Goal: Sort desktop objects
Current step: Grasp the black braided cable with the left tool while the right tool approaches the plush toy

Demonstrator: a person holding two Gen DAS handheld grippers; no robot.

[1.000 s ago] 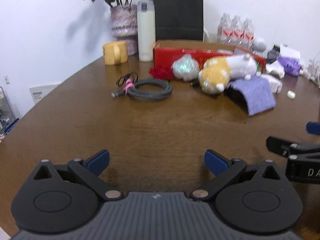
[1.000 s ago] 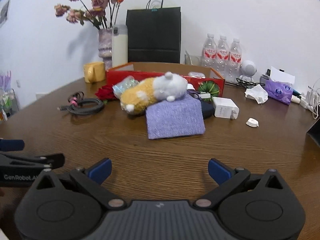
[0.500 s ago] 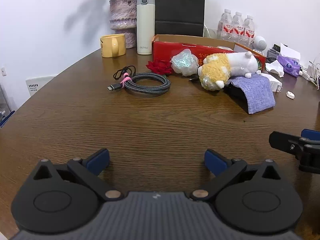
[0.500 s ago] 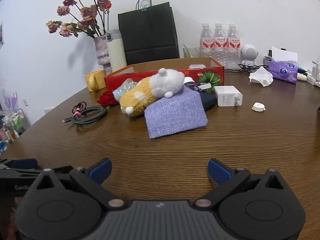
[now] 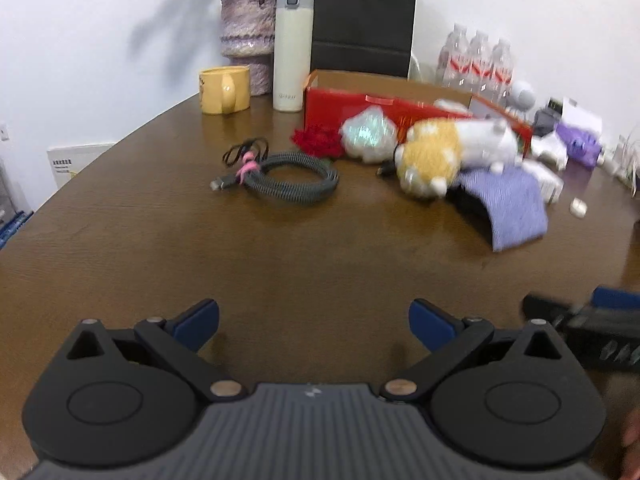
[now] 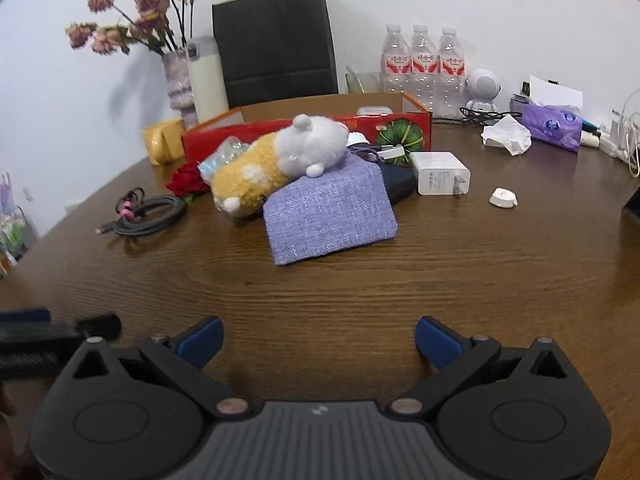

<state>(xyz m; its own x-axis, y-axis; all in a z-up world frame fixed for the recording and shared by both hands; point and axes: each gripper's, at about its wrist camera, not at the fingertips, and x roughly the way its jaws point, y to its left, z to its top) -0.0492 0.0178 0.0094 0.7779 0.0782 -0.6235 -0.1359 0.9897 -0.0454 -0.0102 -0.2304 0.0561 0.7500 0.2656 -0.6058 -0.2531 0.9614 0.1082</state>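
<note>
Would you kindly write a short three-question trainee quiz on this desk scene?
1. True or false: the left gripper is shut on the coiled grey braided cable.
2. What lies on the purple woven fabric pouch? A) yellow ceramic mug B) yellow-and-white plush toy C) white thermos flask
3. Fill in: the white square power adapter lies on the ____ of the pouch, seen from the right gripper.

Key: 1 false; 2 B; 3 right

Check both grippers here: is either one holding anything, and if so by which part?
Nothing is held. The left gripper and the right gripper are both open over bare table, short of the plush toy and purple pouch.
</note>
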